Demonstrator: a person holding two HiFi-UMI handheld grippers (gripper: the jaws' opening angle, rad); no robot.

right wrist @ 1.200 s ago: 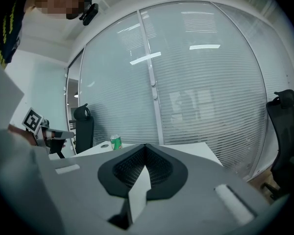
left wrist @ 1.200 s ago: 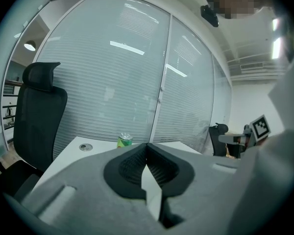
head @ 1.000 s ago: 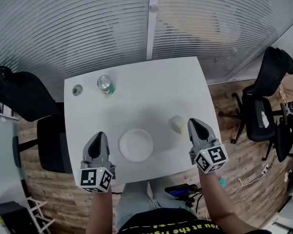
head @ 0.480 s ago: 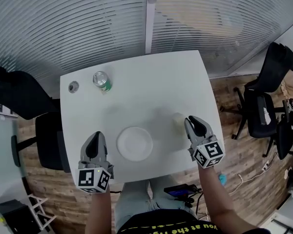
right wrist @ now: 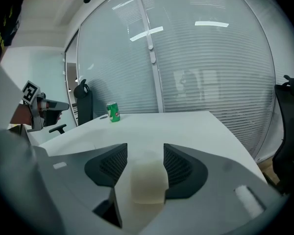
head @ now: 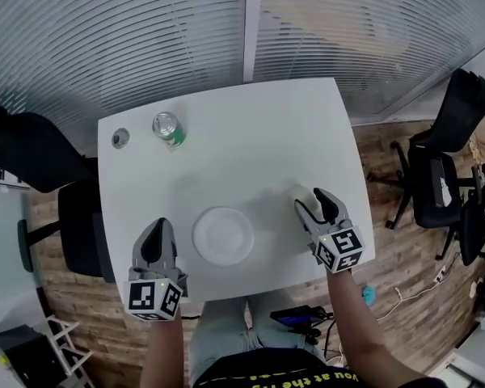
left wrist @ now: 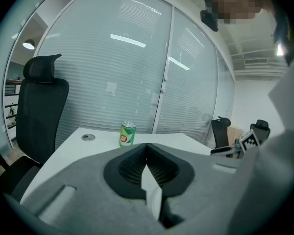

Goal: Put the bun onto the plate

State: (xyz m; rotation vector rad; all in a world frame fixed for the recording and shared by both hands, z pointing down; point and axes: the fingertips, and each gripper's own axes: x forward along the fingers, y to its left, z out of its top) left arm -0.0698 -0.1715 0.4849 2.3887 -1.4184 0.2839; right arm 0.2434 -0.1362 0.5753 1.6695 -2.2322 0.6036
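Observation:
A pale bun (head: 306, 195) lies on the white table (head: 250, 144) near its right edge. My right gripper (head: 313, 203) is low over it, one jaw on each side. Its jaws have just been opening, and in the right gripper view the bun (right wrist: 149, 182) sits between the spread pads of the right gripper (right wrist: 144, 153) without being squeezed. The white round plate (head: 223, 235) lies at the table's near middle, to the left of the bun. Left of the plate, my left gripper (head: 155, 234) hovers at the front edge, and the left gripper (left wrist: 147, 148) is shut and empty.
A green can (head: 170, 128) and a small grey round cap (head: 120, 138) stand at the table's far left. Black office chairs stand left (head: 32, 160) and right (head: 453, 136) of the table. A glass wall with blinds rises behind the table's far edge.
My right gripper has come down toward the table and its jaws have spread to either side of the bun. The left gripper has stayed where it was.

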